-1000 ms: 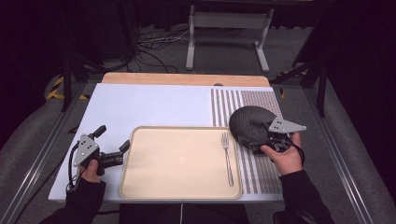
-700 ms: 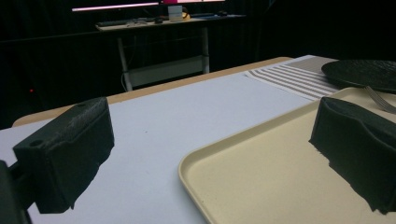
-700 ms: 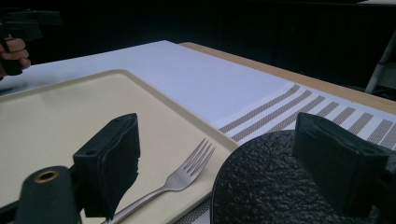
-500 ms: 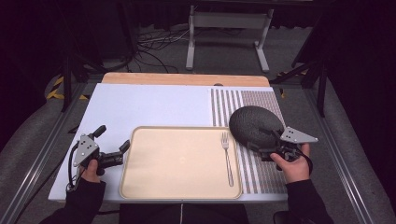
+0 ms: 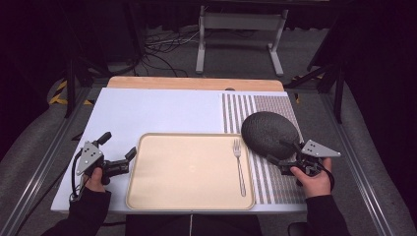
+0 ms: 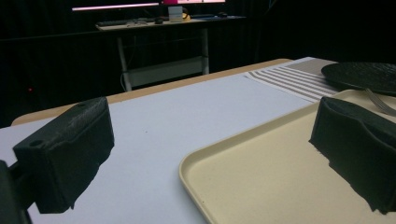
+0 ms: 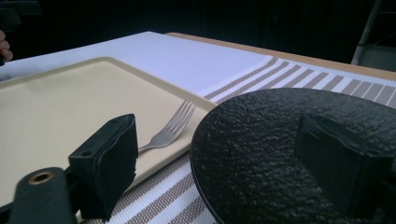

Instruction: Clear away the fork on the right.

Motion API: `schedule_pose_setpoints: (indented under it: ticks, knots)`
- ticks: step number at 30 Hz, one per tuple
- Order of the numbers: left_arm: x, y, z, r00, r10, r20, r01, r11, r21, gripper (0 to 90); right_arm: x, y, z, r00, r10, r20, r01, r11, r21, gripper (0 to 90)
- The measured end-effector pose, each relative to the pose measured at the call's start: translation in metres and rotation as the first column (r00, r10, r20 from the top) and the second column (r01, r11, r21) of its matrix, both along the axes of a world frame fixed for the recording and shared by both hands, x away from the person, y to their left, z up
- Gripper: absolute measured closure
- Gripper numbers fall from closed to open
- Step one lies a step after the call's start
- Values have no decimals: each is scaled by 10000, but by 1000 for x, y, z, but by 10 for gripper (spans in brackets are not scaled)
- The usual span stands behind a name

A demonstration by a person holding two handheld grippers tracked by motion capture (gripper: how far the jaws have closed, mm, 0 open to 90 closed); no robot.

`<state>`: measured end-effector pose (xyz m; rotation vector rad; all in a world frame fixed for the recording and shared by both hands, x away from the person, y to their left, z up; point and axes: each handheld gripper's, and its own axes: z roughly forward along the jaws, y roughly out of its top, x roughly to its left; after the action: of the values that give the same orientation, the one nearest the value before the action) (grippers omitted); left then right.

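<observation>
A beige tray point(image 5: 187, 196) lies at the table's near middle, with a silver fork point(image 5: 239, 167) along its right side. To the right, a black textured plate point(image 5: 268, 130) rests on a striped placemat point(image 5: 275, 105). My right gripper point(image 5: 279, 152) is open at the plate's near right edge. In the right gripper view one jaw of the right gripper point(image 7: 224, 163) stands over the plate point(image 7: 261, 126) and the other over the placemat near the fork point(image 7: 173, 128); nothing is gripped. My left gripper point(image 5: 118, 146) is open and empty just left of the tray point(image 6: 261, 177).
A white mat point(image 5: 162, 110) covers the table beyond the tray, with a wooden strip point(image 5: 196, 82) at the far edge. The table's metal side rails point(image 5: 46, 162) run along both sides. A stand and cables sit on the floor behind.
My right gripper has drawn back from over the plate, to the right and toward the person, and now sits at the plate's near right edge. The plate, fork and left gripper have stayed put.
</observation>
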<state>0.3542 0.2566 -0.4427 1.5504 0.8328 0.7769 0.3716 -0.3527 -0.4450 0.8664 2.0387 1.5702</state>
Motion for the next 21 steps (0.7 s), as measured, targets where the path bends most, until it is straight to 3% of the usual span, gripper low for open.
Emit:
schedule_pose_setpoints:
  ticks: [9,21]
  knots:
    - [0,0,0,10000,4,-33,-5,10000,-50,2,-1,-3,-6,9999,-39,-167,39,10000,26,142]
    - [0,1,0,10000,-31,-32,30,10000,-63,2,-2,-4,-4,9999,-160,52,160,9998,72,142]
